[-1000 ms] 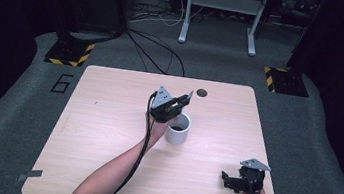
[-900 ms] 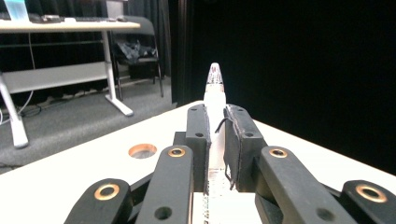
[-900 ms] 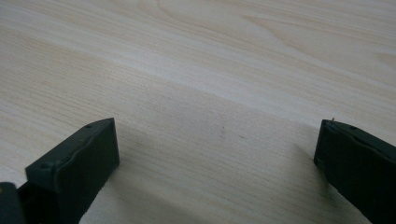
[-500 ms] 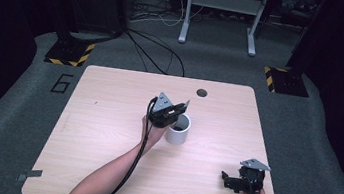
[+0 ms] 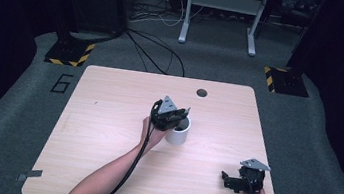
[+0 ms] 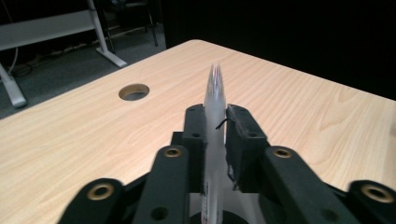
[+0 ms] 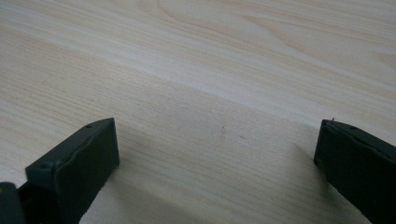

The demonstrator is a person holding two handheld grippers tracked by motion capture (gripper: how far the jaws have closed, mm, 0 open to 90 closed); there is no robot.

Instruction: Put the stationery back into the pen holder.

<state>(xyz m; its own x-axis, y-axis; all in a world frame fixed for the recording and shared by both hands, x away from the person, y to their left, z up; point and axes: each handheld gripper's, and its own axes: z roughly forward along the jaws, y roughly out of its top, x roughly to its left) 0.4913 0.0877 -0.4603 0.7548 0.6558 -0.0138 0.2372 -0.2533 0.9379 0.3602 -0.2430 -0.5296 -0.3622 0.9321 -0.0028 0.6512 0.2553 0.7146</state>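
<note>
A white cup (image 5: pixel 177 135) stands upright near the middle of the wooden table (image 5: pixel 104 133). My left gripper (image 5: pixel 183 115) hovers right above the cup's mouth, pointing away over the table. Between its pads stands a thin clear pen-like stick (image 6: pixel 214 107), blurred at its top. The left gripper (image 6: pixel 215 126) has just been opening; a thin gap shows between the stick and the right pad (image 6: pixel 240 135). My right gripper (image 5: pixel 229 179) rests near the table's front right corner. In the right gripper view, the right gripper (image 7: pixel 215 154) stands wide open over bare wood.
A round cable hole (image 5: pixel 202 92) sits near the table's far edge, the same hole (image 6: pixel 134 92) showing ahead of the left jaws. Beyond the table are floor cables, a metal desk frame (image 5: pixel 221 13) and striped stand bases (image 5: pixel 67 53).
The left gripper has shifted slightly toward the near side, settling over the cup. The right gripper has stayed where it was.
</note>
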